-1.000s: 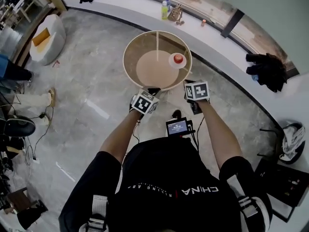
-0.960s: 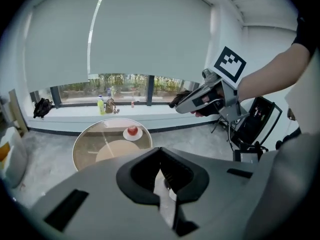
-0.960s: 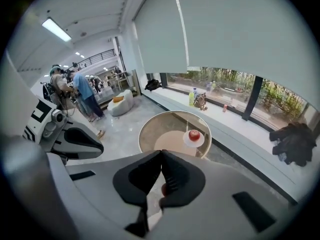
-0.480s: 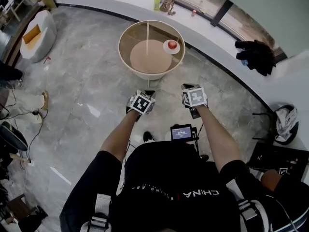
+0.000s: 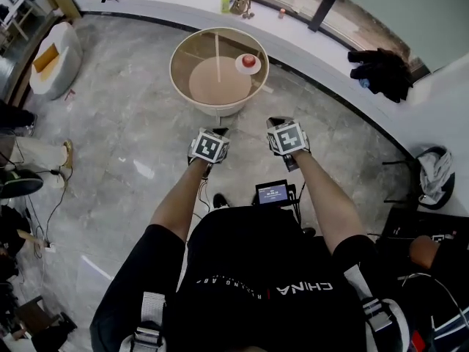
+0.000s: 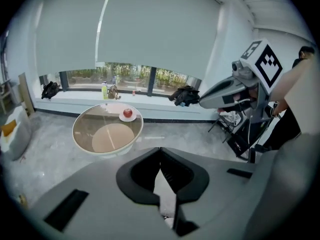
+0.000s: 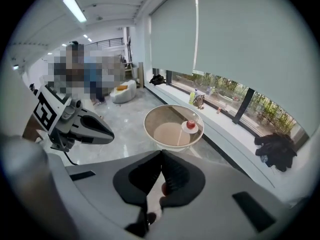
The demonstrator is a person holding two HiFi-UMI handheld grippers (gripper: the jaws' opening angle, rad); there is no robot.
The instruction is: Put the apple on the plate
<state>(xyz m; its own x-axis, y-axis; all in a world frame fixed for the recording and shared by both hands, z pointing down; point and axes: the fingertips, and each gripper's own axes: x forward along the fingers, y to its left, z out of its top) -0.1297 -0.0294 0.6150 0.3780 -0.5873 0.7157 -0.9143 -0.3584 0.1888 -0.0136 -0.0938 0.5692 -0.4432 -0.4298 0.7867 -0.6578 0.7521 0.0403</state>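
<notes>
Apple (image 5: 249, 61): small, round and red. It sits on the plate, which looks like task done.
Plate (image 5: 239, 64): small, white and shallow, near the far right rim of the surface.
Surface (image 5: 192, 50): round glass top with a pale rim, on a grey marble floor.
Left hand-held gripper (image 6: 160, 151): jaws together with nothing between them, well apart from the surface.
Right hand-held gripper (image 7: 161, 154): jaws together and holding nothing, also well apart.
Risk 1: the apple may roll off the plate if the surface is knocked, as it is round and the plate has little lip.
Risk 2: the plate is near the rim, so a nudge could send both to the floor.
Unclear: the apple is too small in view to tell whether it sits centred.
</notes>
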